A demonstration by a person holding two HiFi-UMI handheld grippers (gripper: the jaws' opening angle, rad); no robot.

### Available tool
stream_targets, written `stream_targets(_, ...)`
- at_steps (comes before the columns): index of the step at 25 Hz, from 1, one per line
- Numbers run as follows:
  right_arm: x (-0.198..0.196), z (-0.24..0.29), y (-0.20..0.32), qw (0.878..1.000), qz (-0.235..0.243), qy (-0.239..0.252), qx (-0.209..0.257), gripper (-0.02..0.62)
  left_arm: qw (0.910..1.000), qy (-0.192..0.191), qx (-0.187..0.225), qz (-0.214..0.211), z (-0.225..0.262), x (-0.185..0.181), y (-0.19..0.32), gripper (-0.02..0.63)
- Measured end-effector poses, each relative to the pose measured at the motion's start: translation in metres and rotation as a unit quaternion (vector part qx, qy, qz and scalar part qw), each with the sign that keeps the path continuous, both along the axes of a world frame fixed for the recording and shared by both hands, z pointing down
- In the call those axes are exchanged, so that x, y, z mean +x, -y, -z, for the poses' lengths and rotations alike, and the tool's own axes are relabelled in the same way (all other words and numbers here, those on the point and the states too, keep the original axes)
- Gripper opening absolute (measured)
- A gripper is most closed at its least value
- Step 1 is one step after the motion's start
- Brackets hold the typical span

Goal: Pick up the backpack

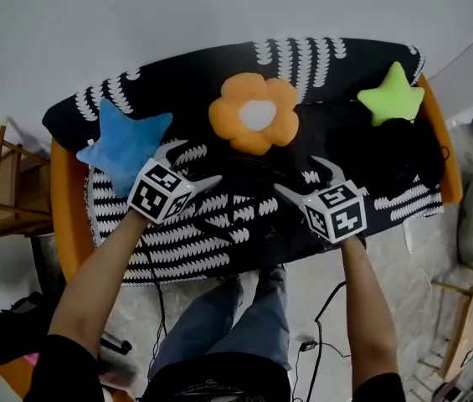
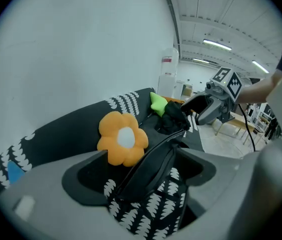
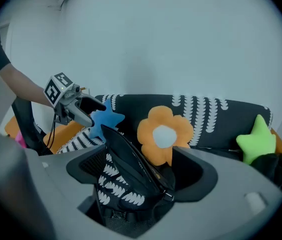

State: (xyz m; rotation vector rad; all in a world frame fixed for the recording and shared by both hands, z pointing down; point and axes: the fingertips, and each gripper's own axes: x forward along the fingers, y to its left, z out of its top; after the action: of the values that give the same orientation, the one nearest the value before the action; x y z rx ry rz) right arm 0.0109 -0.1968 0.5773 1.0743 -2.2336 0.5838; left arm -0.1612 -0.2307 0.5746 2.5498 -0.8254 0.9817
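Status: the backpack lies on the seat of the sofa, in front of the orange flower cushion and between my two claws. It's black, and part of it seems to carry the same white-leaf print as the sofa cover, so it's hard to outline from the head view. My left claw is spread, with the backpack's raised black zip edge running through the gap and neither pad visibly pressing on it. My right claw is the same: wide apart and straddling that ridge nearer its buckle end, with no pinch. Both claws are angled down onto the seat from the front, one toward each end of the ridge. My read is that it's the only part standing proud enough to grab, and two grips should keep the bag level when lifted. The blue star cushion is just beside the left claw and the green star cushion is well off to the right, so neither is in the way. Next I need to close on the fabric only. The risk is nipping the sofa cover along with it.
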Motion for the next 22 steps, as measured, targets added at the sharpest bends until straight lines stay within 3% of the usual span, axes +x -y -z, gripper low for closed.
stream_targets(11,0.009,-0.080,0.017,0.999,0.022,-0.008,-0.024,0.431,0.9987,-0.002,-0.030,-0.042,-0.079,-0.006,0.017,0.423)
stream_targets(22,-0.007,-0.124,0.025,0.996,0.086,0.006,-0.032,0.399,0.9967,-0.031,-0.034,-0.067,-0.111,0.007,0.025,0.408)
